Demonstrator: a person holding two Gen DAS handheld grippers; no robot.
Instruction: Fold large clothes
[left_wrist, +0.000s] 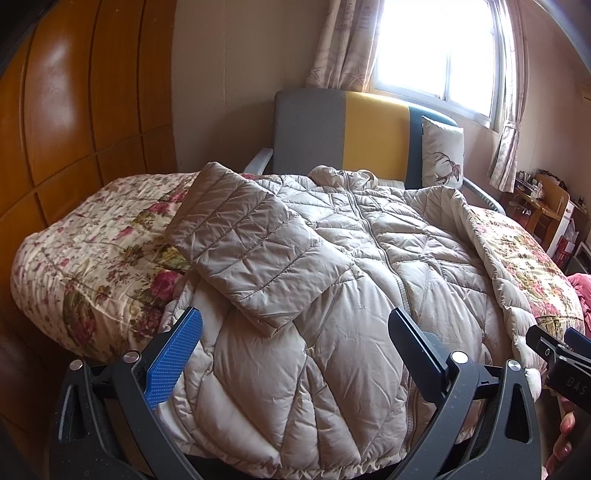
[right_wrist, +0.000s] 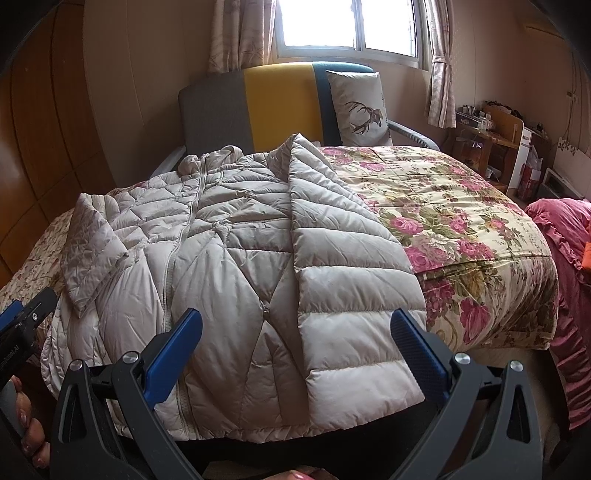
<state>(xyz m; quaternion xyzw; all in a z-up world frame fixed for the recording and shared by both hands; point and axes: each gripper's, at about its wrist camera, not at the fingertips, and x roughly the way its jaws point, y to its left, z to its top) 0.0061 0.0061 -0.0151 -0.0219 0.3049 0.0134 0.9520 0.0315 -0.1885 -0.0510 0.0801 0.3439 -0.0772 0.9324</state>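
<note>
Both sleeves lie folded across the beige puffer coat (right_wrist: 229, 266). The left gripper (left_wrist: 295, 332) and right gripper (right_wrist: 295, 332) hover, jaws apart and empty. Next, likely grasp the hem (right_wrist: 258, 432) and fold upward.

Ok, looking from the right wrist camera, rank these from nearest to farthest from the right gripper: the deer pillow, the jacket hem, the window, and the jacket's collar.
From the right gripper:
1. Jacket hem, just below the open fingers, at the bed's near edge.
2. Jacket's collar, up the bed, left of centre.
3. Deer pillow, on the chair behind the bed.
4. Window, on the back wall.
</note>
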